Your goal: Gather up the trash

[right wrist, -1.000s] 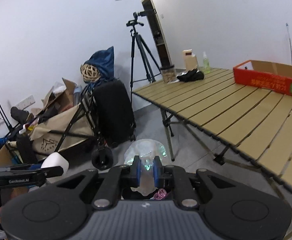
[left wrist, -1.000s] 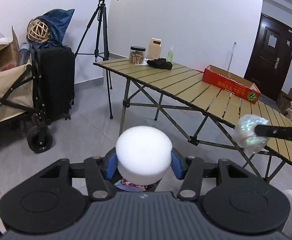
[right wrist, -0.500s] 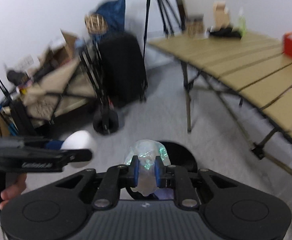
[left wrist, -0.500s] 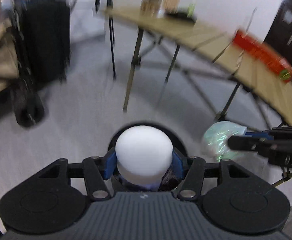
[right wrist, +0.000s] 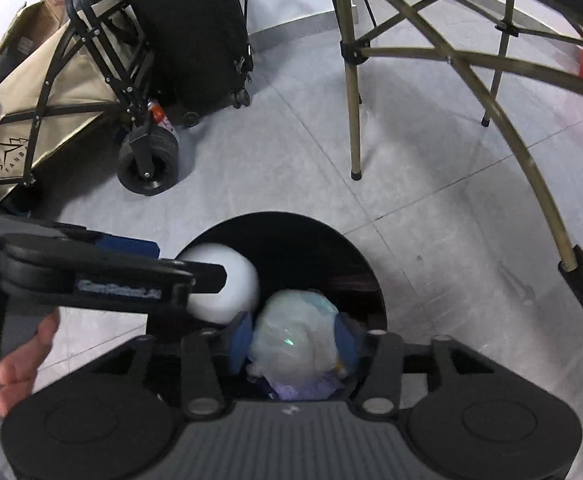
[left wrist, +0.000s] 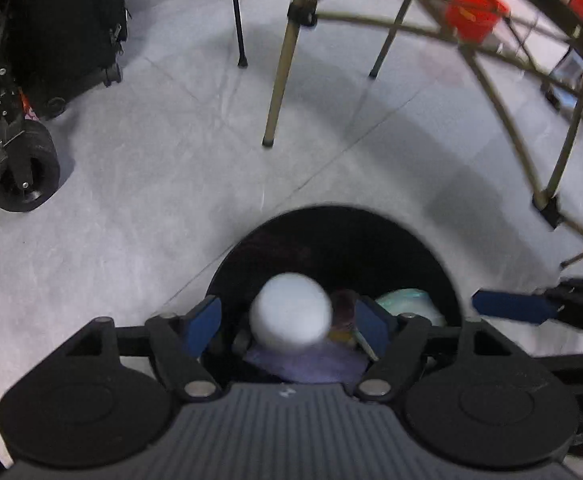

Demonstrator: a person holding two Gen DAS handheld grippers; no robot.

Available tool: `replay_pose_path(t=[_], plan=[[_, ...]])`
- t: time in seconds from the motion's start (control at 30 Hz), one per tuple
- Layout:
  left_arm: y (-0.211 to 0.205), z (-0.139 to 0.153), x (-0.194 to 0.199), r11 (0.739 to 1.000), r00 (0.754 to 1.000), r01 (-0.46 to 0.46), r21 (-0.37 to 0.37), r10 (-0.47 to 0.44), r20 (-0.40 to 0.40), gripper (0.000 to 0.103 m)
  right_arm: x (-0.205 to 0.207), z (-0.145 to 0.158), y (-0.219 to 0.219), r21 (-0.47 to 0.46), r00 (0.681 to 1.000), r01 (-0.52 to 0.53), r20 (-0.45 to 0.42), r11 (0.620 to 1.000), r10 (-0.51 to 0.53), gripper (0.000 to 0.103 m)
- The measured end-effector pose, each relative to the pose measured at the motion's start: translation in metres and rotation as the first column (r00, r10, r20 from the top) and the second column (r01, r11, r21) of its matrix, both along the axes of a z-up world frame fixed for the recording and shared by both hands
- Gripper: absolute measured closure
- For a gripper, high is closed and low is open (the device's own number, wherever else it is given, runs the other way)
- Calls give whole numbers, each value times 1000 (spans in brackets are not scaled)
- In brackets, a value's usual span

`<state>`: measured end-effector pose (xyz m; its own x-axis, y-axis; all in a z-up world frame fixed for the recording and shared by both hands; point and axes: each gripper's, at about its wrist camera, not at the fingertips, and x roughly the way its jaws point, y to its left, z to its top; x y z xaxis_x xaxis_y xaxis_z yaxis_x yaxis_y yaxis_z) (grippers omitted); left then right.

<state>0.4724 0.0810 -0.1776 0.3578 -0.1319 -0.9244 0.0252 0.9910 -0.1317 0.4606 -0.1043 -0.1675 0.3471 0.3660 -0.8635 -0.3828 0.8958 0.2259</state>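
Both handheld grippers point steeply down over a round black trash bin (left wrist: 333,240) standing on a grey tiled floor (left wrist: 163,160). The left gripper (left wrist: 287,326) has its blue-padded jaws spread wide, with visible gaps on either side of a white foam ball (left wrist: 290,317); the ball is blurred and appears to be loose between the pads, above the bin's opening. From the right wrist view, the left gripper reaches in from the left, level and side-on, with a bare hand (right wrist: 23,360) gripping its handle below. The right gripper (right wrist: 293,340) also has its jaws parted around a crumpled clear plastic wrapper (right wrist: 293,336), which sits over the bin's mouth; whether the pads still touch it is hard to tell. Purple and other scraps lie inside the bin. Folding table legs (right wrist: 353,80), a black suitcase (right wrist: 191,28) and a wheeled cart (right wrist: 147,160) stand beyond.
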Motion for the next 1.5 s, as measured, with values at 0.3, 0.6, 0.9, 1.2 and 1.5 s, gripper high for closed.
replay_pose_path(t=[0.3, 0.6, 0.9, 1.2, 1.5], plan=[[-3, -10, 2, 1000, 999, -3, 16, 4, -45, 27, 8, -5, -14, 12, 999, 31, -32, 999, -30, 54], [-5, 11, -8, 996, 999, 13, 92, -15, 29, 26, 1, 6, -14, 5, 1000, 20, -12, 1000, -20, 50], [-19, 119, -104, 988, 944, -38, 150, -14, 330, 21, -37, 77, -34, 81, 988, 78, 124, 994, -88, 45], [-31, 226, -241, 994, 791, -100, 36, 57, 609, 15, -170, 191, -82, 162, 877, 142, 436, 976, -200, 34], [-61, 289, -399, 999, 589, -36, 1, 21, 808, 1, -361, 274, -126, 218, 644, 223, 699, 950, -311, 20]])
